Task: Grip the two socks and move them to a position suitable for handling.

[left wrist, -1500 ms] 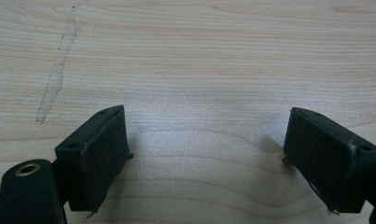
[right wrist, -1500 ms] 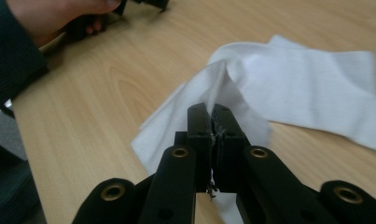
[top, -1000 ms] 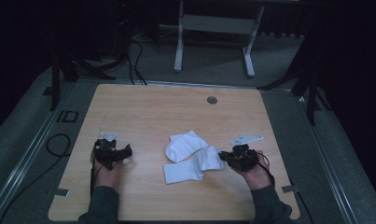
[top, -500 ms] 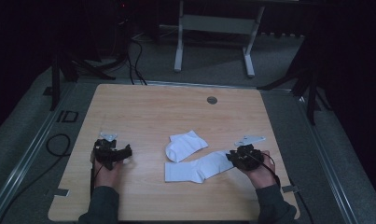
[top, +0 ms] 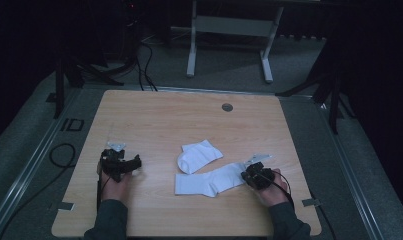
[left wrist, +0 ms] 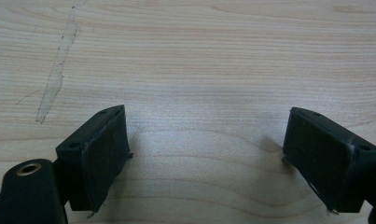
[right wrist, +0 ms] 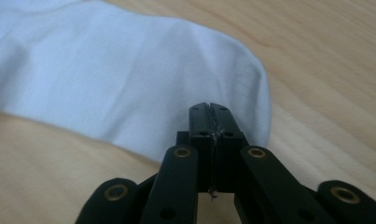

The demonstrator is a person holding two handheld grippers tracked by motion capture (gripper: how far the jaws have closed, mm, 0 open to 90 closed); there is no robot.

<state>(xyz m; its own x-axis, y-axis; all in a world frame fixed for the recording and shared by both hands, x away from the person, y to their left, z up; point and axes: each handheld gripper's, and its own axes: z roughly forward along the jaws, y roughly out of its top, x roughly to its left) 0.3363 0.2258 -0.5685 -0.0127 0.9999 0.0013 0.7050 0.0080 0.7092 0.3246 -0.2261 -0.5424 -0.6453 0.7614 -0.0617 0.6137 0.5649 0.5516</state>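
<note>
I am working on the two white socks on the wooden table [top: 164,115], and I judge that I am laying out the long one so the pair can be matched. My right gripper [top: 246,176] is sitting low at the toe end of the flat sock [top: 209,180], which is stretching leftward across the near part of the table. The folded sock [top: 199,156] is lying just beyond it, touching or nearly touching its cuff end.

In the right gripper view my right gripper's [right wrist: 209,109] jaws have just been closing and are now pressing together, pad against pad. The rounded toe of the flat sock [right wrist: 106,79] is lying right in front of and under the tips. I am seeing no cloth between the pads, and I cannot tell whether a thin edge is caught there.

My left gripper [top: 134,164] is waiting well apart from both socks at the left. Its jaws [left wrist: 204,154] are standing wide and released over bare wood, with nothing between them.

Next, I judge, I am needing a fresh pinch on the folded sock. That calls for opening the right jaws, lifting clear of the toe, and bringing one gripper over without dragging the flat sock out of line.
</note>
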